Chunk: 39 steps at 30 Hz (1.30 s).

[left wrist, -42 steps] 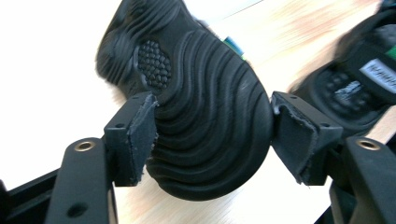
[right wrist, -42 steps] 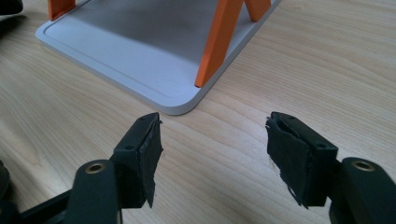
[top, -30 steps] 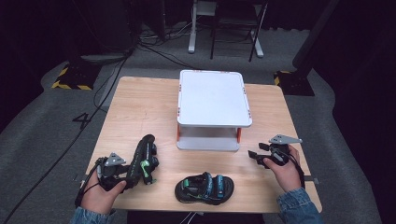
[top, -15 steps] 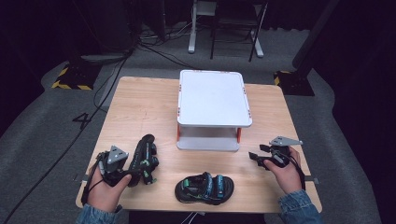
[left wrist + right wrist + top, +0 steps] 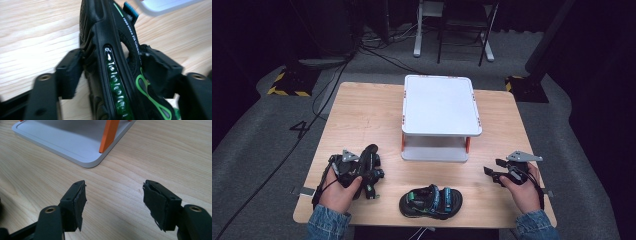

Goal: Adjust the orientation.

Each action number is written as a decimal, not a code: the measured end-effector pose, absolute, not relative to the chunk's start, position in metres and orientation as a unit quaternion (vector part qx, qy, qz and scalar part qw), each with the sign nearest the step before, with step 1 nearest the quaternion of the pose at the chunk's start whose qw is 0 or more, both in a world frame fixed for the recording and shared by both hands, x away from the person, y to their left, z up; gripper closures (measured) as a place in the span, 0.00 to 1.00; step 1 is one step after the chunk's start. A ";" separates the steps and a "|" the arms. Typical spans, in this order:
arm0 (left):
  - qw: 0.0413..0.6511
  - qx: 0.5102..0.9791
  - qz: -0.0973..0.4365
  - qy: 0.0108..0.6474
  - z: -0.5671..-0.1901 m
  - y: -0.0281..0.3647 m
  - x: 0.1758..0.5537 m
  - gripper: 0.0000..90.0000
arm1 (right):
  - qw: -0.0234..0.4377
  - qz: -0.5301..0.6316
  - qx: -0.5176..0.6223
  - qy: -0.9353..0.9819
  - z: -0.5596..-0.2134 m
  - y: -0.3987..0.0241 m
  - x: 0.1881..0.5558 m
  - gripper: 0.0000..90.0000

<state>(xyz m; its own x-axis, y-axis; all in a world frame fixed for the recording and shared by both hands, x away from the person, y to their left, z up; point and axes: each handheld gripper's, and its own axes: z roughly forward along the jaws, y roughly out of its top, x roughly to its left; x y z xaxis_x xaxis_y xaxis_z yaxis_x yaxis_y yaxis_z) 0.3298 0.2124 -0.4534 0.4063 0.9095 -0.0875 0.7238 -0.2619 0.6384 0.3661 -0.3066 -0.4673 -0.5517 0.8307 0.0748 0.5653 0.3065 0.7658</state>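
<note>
Left gripper (image 5: 112,75) moved in, jaws just closing around near-left sandal (image 5: 368,167), grasp forming; right gripper (image 5: 116,205) open, idle.

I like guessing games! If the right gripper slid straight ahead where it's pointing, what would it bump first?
Probably the white stand: the right gripper, jaws open and empty, points across bare table toward its bottom tray corner and orange leg.

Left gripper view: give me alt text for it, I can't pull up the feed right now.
A black sandal with green trim, tipped on its side on the wooden table, lies between the left gripper's two black jaws, which have just been closing. A white shelf's corner shows at top right.
</note>
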 end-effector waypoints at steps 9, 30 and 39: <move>0.317 0.776 0.166 0.520 -0.454 0.219 0.327 0.59 | 0.172 0.390 0.440 0.791 -0.467 -0.306 0.365 0.39; 0.420 0.806 0.104 0.404 -0.435 0.158 0.337 0.63 | 0.171 0.384 0.450 0.788 -0.472 -0.312 0.357 0.39; 0.433 0.797 0.100 0.409 -0.443 0.139 0.369 0.62 | 0.177 0.379 0.462 0.782 -0.475 -0.319 0.345 0.39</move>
<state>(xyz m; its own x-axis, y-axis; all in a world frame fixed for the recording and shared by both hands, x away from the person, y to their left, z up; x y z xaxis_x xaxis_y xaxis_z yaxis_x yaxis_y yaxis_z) 0.3693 0.1394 -0.4432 0.6454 0.7385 -0.1949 0.5648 -0.2897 0.7727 0.3452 -0.3191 -0.4748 -0.5106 0.8567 0.0738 0.5891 0.2860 0.7557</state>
